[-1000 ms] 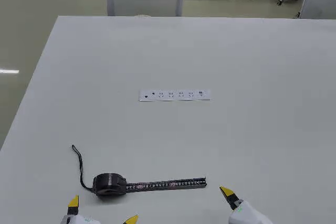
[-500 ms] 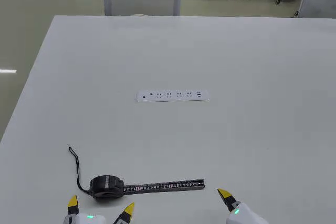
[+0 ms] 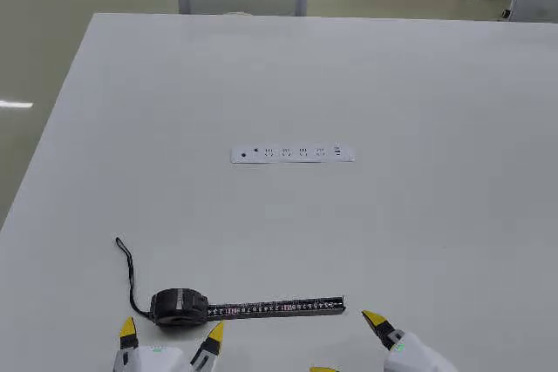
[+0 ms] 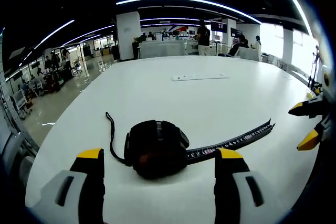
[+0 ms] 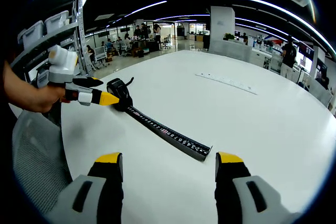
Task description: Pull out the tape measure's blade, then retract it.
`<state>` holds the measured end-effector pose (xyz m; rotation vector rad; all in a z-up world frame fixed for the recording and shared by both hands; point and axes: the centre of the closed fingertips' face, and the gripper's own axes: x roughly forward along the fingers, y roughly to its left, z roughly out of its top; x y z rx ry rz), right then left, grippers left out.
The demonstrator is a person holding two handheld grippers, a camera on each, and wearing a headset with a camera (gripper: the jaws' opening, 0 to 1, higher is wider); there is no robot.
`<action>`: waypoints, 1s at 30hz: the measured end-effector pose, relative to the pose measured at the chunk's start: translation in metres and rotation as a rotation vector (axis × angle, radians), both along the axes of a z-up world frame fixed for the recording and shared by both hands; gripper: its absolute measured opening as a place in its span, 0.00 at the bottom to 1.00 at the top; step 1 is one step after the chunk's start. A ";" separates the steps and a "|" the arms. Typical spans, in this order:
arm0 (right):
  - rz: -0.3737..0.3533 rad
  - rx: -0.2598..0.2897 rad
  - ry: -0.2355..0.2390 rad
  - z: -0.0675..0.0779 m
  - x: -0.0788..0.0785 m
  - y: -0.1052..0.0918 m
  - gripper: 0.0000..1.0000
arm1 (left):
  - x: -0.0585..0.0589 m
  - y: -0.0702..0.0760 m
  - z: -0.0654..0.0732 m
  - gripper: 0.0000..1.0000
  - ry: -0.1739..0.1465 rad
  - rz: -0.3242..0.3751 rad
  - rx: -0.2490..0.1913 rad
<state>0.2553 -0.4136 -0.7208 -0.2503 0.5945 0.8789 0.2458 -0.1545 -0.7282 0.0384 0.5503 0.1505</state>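
The left hand-held gripper [image 3: 172,333] had moved closer to the round black tape measure [image 3: 180,308], wide open to hold it steady.

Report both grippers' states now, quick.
Left gripper: open, empty, jaws facing the tape measure.
Right gripper: open, empty, close to the end of the blade.

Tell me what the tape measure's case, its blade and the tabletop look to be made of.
Case: black, matte, with moulded ridges; probably plastic, perhaps rubber-coated.
Blade: thin dark strip with pale printed marks, lying straight and flat; likely coated steel, though the look cannot confirm it.
Tabletop: white, smooth, faint sheen, no grain; probably laminate or painted board.
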 end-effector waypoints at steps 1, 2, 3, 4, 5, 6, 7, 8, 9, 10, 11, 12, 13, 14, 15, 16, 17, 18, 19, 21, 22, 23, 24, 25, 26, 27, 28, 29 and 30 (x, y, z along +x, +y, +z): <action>0.009 -0.002 -0.008 0.000 0.003 -0.001 0.71 | 0.002 0.001 0.000 0.84 -0.010 0.006 -0.003; 0.023 -0.002 -0.011 0.000 0.004 0.000 0.69 | 0.003 0.002 0.000 0.83 -0.010 0.008 -0.006; 0.045 -0.002 -0.011 -0.001 0.005 0.000 0.68 | 0.004 0.001 0.000 0.83 -0.008 0.007 -0.011; 0.061 0.000 -0.016 -0.001 0.007 0.000 0.65 | 0.005 0.002 -0.001 0.82 -0.009 0.008 -0.010; 0.072 -0.004 -0.018 -0.002 0.008 0.000 0.64 | 0.007 0.003 -0.001 0.82 -0.010 0.012 -0.009; 0.088 -0.013 -0.021 -0.003 0.011 -0.002 0.62 | 0.009 0.003 -0.002 0.81 -0.012 0.018 -0.022; 0.098 -0.016 -0.027 -0.004 0.013 -0.002 0.62 | 0.010 0.003 -0.003 0.81 -0.011 0.022 -0.030; 0.116 -0.017 -0.036 -0.004 0.016 -0.003 0.62 | 0.011 0.004 -0.004 0.81 -0.007 0.027 -0.029; 0.125 -0.018 -0.039 -0.005 0.018 -0.003 0.61 | 0.012 0.004 -0.005 0.79 -0.005 0.028 -0.030; 0.148 -0.013 -0.045 -0.005 0.019 -0.003 0.60 | 0.012 0.005 -0.006 0.79 -0.005 0.032 -0.032; 0.162 -0.016 -0.055 -0.007 0.023 -0.005 0.59 | 0.013 0.006 -0.008 0.79 -0.004 0.038 -0.036; 0.173 -0.017 -0.057 -0.009 0.025 -0.006 0.57 | 0.014 0.006 -0.009 0.79 -0.004 0.042 -0.038; 0.189 -0.021 -0.074 -0.009 0.029 -0.007 0.54 | 0.015 0.006 -0.010 0.79 -0.003 0.044 -0.037; 0.200 -0.018 -0.077 -0.010 0.031 -0.008 0.52 | 0.015 0.006 -0.011 0.79 0.001 0.045 -0.035; 0.211 -0.016 -0.074 -0.011 0.032 -0.008 0.52 | 0.015 0.007 -0.011 0.79 -0.001 0.047 -0.035; 0.226 -0.012 -0.069 -0.011 0.034 -0.009 0.51 | 0.016 0.007 -0.012 0.79 -0.003 0.048 -0.038; 0.237 -0.015 -0.070 -0.012 0.035 -0.009 0.51 | 0.016 0.007 -0.012 0.79 -0.004 0.048 -0.038; 0.259 -0.024 -0.075 -0.015 0.037 -0.011 0.50 | 0.017 0.007 -0.012 0.79 -0.006 0.049 -0.033; 0.272 -0.024 -0.076 -0.015 0.037 -0.012 0.50 | 0.018 0.007 -0.012 0.79 -0.012 0.050 -0.032; 0.304 -0.031 -0.076 -0.017 0.040 -0.013 0.50 | 0.019 0.007 -0.011 0.79 -0.021 0.049 -0.034; 0.324 -0.036 -0.081 -0.017 0.040 -0.013 0.49 | 0.020 0.007 -0.011 0.79 -0.023 0.049 -0.032; 0.346 -0.041 -0.072 -0.019 0.040 -0.013 0.47 | 0.021 0.006 -0.011 0.79 -0.021 0.046 -0.027; 0.363 -0.043 -0.065 -0.021 0.040 -0.013 0.45 | 0.021 0.006 -0.011 0.79 -0.023 0.045 -0.025; 0.377 -0.046 -0.065 -0.022 0.041 -0.014 0.45 | 0.022 0.006 -0.011 0.80 -0.025 0.044 -0.025; 0.400 -0.041 -0.062 -0.024 0.041 -0.013 0.45 | 0.022 0.006 -0.011 0.80 -0.025 0.044 -0.023; 0.414 -0.047 -0.061 -0.026 0.041 -0.014 0.44 | 0.022 0.006 -0.012 0.81 -0.026 0.045 -0.021; 0.424 -0.051 -0.061 -0.027 0.042 -0.015 0.43 | 0.022 0.006 -0.012 0.81 -0.026 0.042 -0.017; 0.448 -0.056 -0.056 -0.029 0.041 -0.016 0.42 | 0.022 0.005 -0.012 0.81 -0.023 0.029 -0.009; 0.457 -0.061 -0.053 -0.031 0.041 -0.016 0.42 | 0.022 0.004 -0.013 0.81 -0.019 0.023 -0.005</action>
